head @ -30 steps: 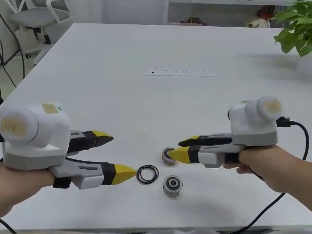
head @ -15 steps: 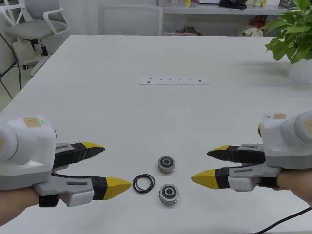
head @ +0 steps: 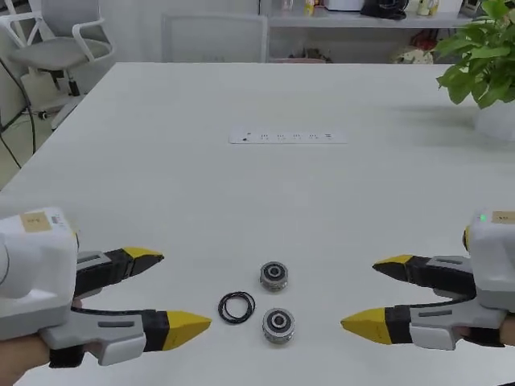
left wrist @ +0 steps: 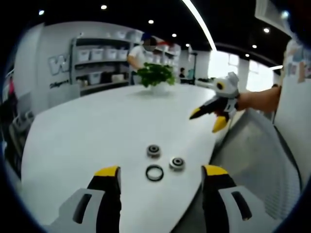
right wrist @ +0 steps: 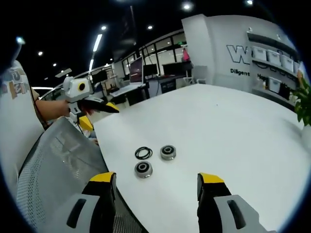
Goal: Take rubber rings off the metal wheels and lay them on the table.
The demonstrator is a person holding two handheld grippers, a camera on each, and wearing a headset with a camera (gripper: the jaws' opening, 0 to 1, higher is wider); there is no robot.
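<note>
Both grippers had drawn back from the parts since a second earlier, the right one most, leaving the farther wheel it had been beside. At the left, the left gripper (head: pixel 187 289) hung low over the white surface (head: pixel 241 193) with its yellow-tipped jaws spread wide and nothing between them. Just right of its tips lay the rubber rings (head: pixel 236 307), what looked like two thin black loops overlapping flat on the surface, near the wheels but apart from them. Next came the two metal wheels, the farther wheel (head: pixel 274 274) and the nearer wheel (head: pixel 278 323), both lying on their sides; whether any ring still sat in their grooves was too small to tell. At the right, the right gripper (head: pixel 358 294) was likewise wide and empty, well apart from the wheels. The rings looked light, soft and stretchy, so a jaw tip would likely need to hook under an edge, not pinch them flat. The wheels seemed stiff, smooth and dense for their size, liable to slide or roll, and best clamped across the outer rim by one gripper while the other peeled.
</note>
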